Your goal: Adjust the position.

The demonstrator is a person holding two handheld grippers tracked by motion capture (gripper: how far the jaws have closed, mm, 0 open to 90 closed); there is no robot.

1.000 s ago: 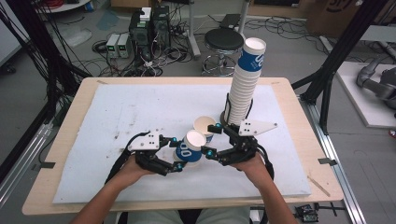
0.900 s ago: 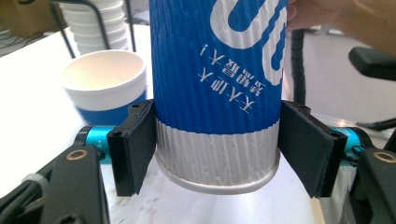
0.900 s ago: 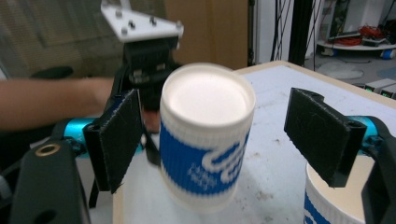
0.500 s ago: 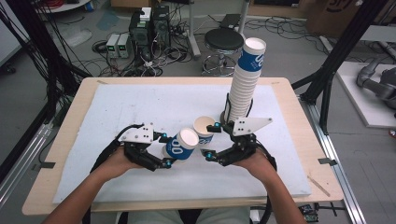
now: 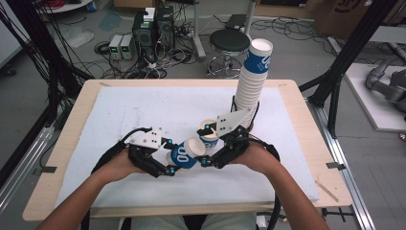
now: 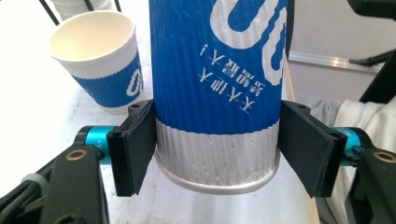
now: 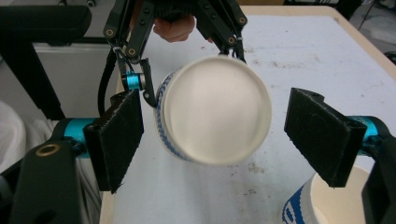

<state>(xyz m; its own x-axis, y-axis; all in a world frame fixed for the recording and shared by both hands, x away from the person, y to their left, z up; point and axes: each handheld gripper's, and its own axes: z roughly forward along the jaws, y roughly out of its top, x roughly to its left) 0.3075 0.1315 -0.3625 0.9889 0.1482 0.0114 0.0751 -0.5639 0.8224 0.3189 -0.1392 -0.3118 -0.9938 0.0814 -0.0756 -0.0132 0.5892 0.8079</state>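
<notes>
Grey floor (image 5: 28, 91), round black stool (image 5: 230, 40), cable tangle (image 5: 158, 62).

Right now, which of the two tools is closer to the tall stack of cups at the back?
The right tool. It sits just in front of the stack of cups, while the left tool is farther off to the left, gripping a single cup.

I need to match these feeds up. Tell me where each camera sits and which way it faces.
High view: above the person's side, looking forward and down at the table; both forearms, left claw, right claw.
Left gripper view: on the left claw, facing the gripped cup.
Right gripper view: on the right claw, facing that cup's mouth.
All share the gripped cup.
</notes>
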